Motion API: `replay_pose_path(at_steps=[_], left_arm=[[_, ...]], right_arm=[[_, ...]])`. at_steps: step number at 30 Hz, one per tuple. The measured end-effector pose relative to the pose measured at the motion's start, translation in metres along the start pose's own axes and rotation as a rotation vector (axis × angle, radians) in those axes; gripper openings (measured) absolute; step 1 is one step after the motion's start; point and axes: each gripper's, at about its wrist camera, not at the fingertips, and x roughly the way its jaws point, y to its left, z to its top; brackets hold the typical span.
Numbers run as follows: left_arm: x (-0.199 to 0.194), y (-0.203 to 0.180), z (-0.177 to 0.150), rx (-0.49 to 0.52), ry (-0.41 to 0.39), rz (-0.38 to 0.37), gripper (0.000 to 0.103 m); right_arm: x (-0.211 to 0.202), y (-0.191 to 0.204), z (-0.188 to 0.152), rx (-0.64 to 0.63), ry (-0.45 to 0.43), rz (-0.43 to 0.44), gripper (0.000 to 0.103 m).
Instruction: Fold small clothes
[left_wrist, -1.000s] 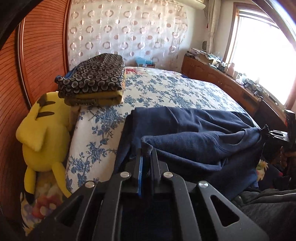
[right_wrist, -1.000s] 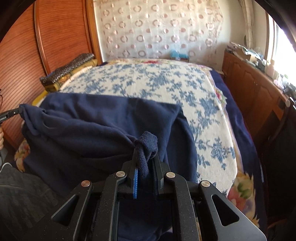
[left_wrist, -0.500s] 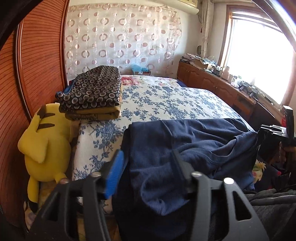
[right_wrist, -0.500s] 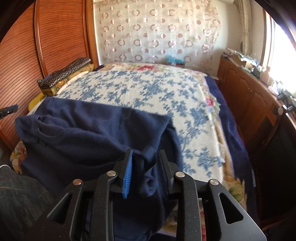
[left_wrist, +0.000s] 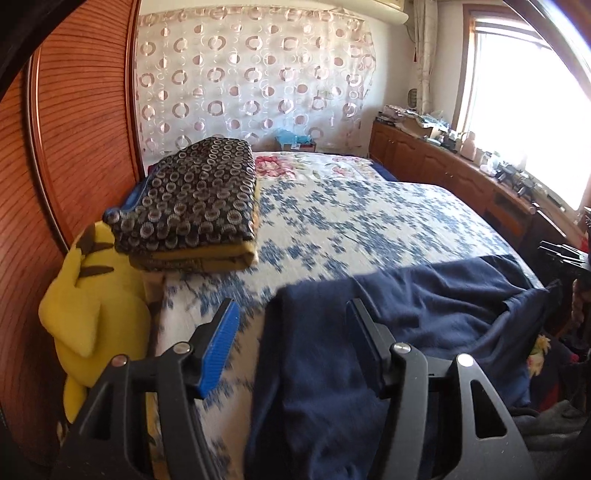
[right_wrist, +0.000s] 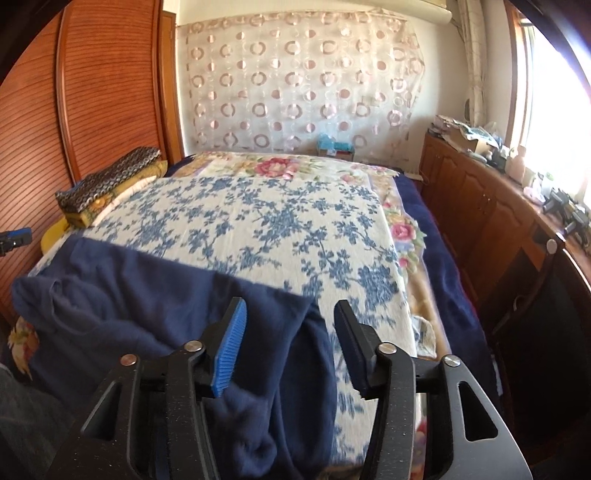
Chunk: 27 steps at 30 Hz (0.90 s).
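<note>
The near end of the navy garment (left_wrist: 406, 325) is cut off below both views, hidden behind the black gripper frames, so its full shape cannot be made out. It is laid across the near edge of the bed, on the blue-flowered bedspread (left_wrist: 351, 221), soft and fleecy, rumpled into loose folds, with one straight folded edge running across the quilt. The left gripper (left_wrist: 291, 332) is seen released, its jaws spread wide with nothing pinched; the cloth lies beneath the gap and against the right-hand finger, though contact cannot be confirmed. The right gripper (right_wrist: 288, 332) is opening at this moment, jaws apart, and the navy fabric sits under and between them without being pressed. A ribbed blue pad (right_wrist: 231, 347) is shown on one finger of each tool. At the far left of the bed, a folded stack (left_wrist: 192, 199) with a dark ring-patterned top and yellow underside is rested by the slatted wooden panel (left_wrist: 74, 129). A yellow plush toy (left_wrist: 92, 306) is wedged beside it, partly hidden. The bedspread nearest the left gripper is smeared by blur.
</note>
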Motion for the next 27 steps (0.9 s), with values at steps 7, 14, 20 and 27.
replay_pose_path(at_steps=[7, 14, 20, 27], left_arm=[[0.038, 0.006, 0.022, 0.012, 0.060, 0.000, 0.059], [0.075, 0.005, 0.010, 0.004, 0.179, -0.003, 0.059], [0.091, 0.009, -0.006, -0.021, 0.239, 0.002, 0.059], [0.092, 0.008, -0.011, -0.023, 0.237, 0.002, 0.060]], right_arm=[[0.051, -0.008, 0.003, -0.006, 0.091, 0.015, 0.055], [0.089, -0.013, -0.004, 0.010, 0.162, -0.005, 0.055], [0.094, -0.023, -0.009, 0.074, 0.158, 0.042, 0.058], [0.094, -0.026, -0.010, 0.098, 0.139, 0.025, 0.063]])
